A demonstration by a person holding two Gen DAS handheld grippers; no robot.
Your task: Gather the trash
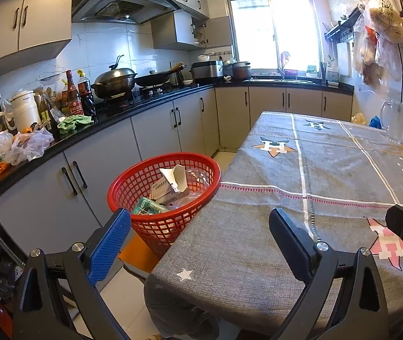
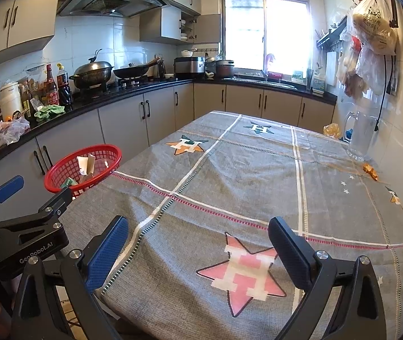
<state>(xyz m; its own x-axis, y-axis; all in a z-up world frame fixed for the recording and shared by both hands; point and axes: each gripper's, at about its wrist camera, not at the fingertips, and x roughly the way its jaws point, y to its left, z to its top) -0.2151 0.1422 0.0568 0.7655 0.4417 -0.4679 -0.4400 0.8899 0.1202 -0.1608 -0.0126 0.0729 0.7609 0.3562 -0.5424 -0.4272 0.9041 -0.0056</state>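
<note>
Nearest the cameras, both pairs of tongs stand spread and hold nothing: the left tongs point(image 1: 200, 243) hang over the near left corner of the desk, the right tongs point(image 2: 198, 250) over the pink star printed on the grey patterned tablecloth point(image 2: 229, 175).

Just off the desk's left edge stands the round red plastic lattice basket point(image 1: 156, 226), already holding trash: a torn white paper carton point(image 1: 177, 180), a green printed packet point(image 1: 147, 206) and some clear crumpled plastic point(image 1: 195, 178). These look light and easily crushed; I judge a gentle pinch on a folded edge or corner would lift any of them, and the clear plastic may slide between the pads.

Further along, at the desk's far right edge, lies a small orange crinkled wrapper scrap point(image 2: 371, 170), close beside the tall clear glass pitcher point(image 2: 358, 138). It seems the likeliest trash left on the desk. It should be almost weightless and limp, probably springy foil or film, so taking it across its bunched middle seems safest. The pitcher stands near enough that a careless reach could knock it, and it looks breakable.

Beyond, at the far corner, sit a yellow crumpled bag point(image 2: 332, 130) and something blue point(image 2: 349, 133), too small to identify.
</note>
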